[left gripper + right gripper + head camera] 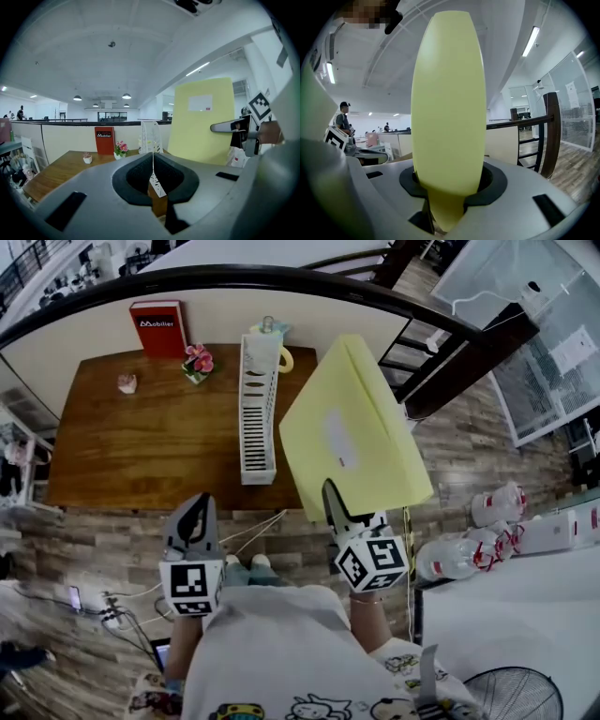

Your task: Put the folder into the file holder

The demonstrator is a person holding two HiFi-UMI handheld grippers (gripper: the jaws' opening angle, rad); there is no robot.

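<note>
- Table: wooden. Along its far edge, from the left, I see a small pink pot, a red box standing against the partition, and a little pot of pink flowers.
- Left gripper: jaws pressed together, with only a thin seam between the pads. It holds nothing and touches nothing. In the head view it hangs off the table's near edge, above the floor, near my body.
- File holder: white, with slotted walls. It stands on the table right of centre, with its long side running away from me. It is well ahead of the left gripper, and no gripper is in contact with it.
- Folder: pale yellow, with a light label on its face. It is up in the air, just right of the file holder and not yet in it. It is tilted and hangs over the table's right edge.
- Right gripper: pinching the folder's near edge. In its own view the jaws are partly spread, with the folder filling the gap between them and rising straight up from it.
- Floor, far right: clear plastic bottles with red labels, well apart from the table.
</note>
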